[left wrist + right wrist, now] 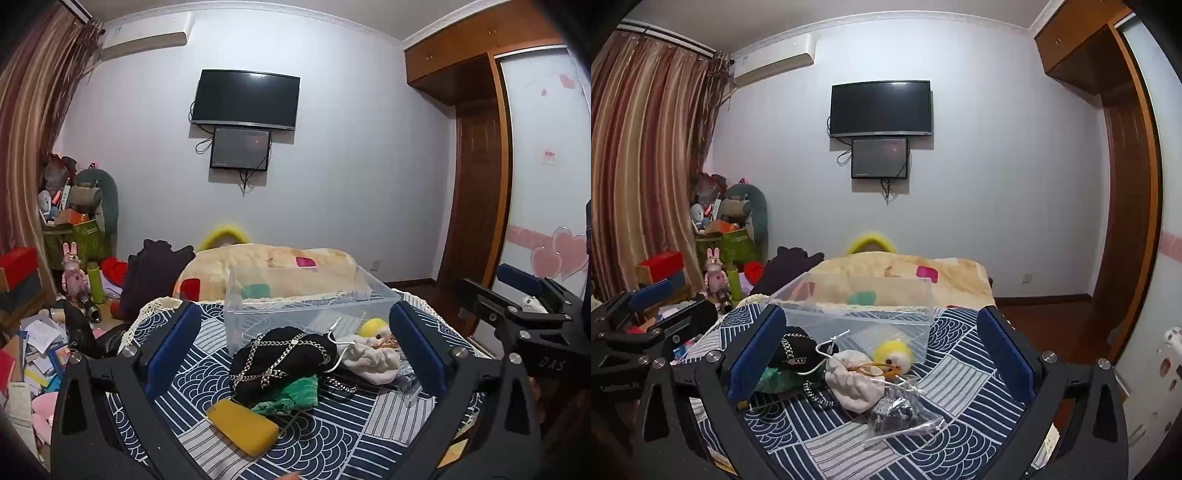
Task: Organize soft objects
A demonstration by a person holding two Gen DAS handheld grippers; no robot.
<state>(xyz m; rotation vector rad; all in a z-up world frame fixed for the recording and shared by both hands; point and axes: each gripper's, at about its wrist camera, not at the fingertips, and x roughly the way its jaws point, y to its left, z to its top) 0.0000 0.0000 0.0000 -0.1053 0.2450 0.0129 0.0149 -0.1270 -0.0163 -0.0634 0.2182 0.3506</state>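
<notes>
Lying just ahead of the wide-open, empty left gripper (295, 343), the oblong yellow sponge block (242, 426) is angled left-far to right-near; the right gripper (882, 354) is likewise spread, nothing held.

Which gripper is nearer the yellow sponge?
Left. The yellow sponge lies just ahead of the open left gripper, low between its fingers. The right gripper hangs further right, over the white pouch; its own left finger hides the sponge.

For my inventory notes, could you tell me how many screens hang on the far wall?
2: a large television high on the wall, and a smaller screen directly beneath it. None seem hidden.
</notes>
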